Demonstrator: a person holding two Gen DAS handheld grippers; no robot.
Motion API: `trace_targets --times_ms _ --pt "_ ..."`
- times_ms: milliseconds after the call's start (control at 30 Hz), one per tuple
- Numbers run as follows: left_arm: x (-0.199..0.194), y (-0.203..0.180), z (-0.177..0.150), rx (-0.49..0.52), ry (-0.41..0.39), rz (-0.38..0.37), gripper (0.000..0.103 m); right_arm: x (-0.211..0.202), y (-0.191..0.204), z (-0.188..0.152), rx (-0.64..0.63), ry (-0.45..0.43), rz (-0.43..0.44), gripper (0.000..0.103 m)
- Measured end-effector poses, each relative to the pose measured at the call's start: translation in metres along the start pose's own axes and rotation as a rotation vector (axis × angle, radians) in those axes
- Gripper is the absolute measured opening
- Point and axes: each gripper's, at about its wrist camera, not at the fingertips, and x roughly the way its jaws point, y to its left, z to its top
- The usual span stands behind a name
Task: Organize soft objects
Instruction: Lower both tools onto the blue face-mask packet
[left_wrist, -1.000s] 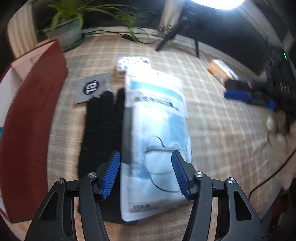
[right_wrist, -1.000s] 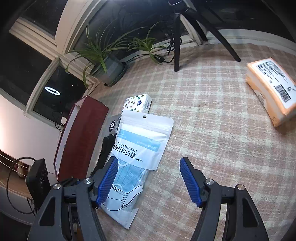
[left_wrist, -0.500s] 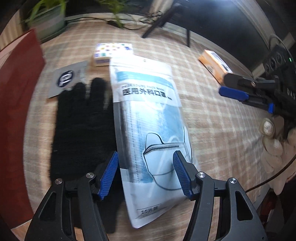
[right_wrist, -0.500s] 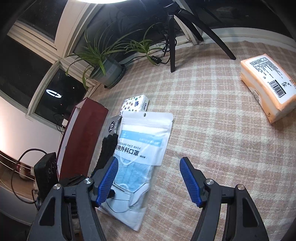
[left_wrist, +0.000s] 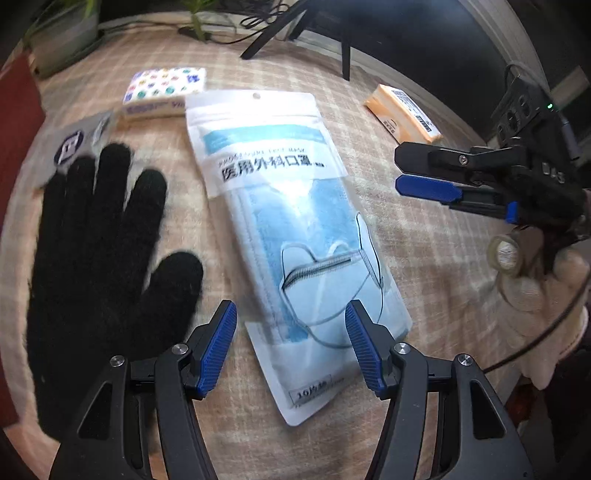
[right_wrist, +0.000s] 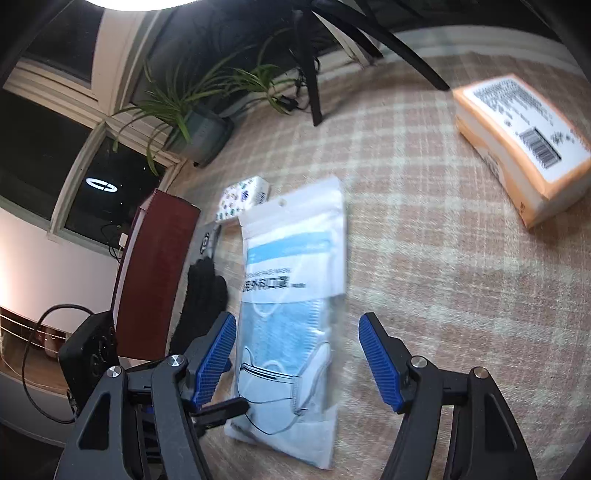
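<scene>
Checked beige cloth (left_wrist: 424, 258) covers the table, and all the soft things lie on it. At the far left in the left wrist view a dark red box (left_wrist: 18, 103) stands at the edge. Next to it lies a black knitted glove (left_wrist: 99, 251), flat, with its fingers pointing away from the camera. The fingertips of the glove lie over a grey card (left_wrist: 79, 138) with a round logo. Just behind the card is a small tissue pack (left_wrist: 164, 90) with coloured dots.

To the right of the glove, apart from it, lies the face mask bag (left_wrist: 291, 229), white and clear plastic with blue masks inside. Its hanging hole is at the far end and its near end points to the camera. The left gripper (left_wrist: 291, 343) hovers over this near end. Its blue pads stand apart and nothing is pressed between them; whether they touch the bag I cannot tell.

Further right, well apart from the bag, an orange tissue pack (left_wrist: 402, 112) lies near the far edge of the table. At the right edge the right gripper (left_wrist: 424, 173) is seen from the side, held by a hand (left_wrist: 535, 273) in a light glove. In the right wrist view its pads are also apart, over the near part of the bag (right_wrist: 291, 314), gripping nothing.
</scene>
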Motion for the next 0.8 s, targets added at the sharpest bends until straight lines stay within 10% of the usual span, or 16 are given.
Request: trace_targets --times_ms 800 --pt "0.003 0.001 -0.007 0.066 -0.048 0.081 0.061 0.016 -0.019 -0.007 0.059 0.095 0.091 0.065"
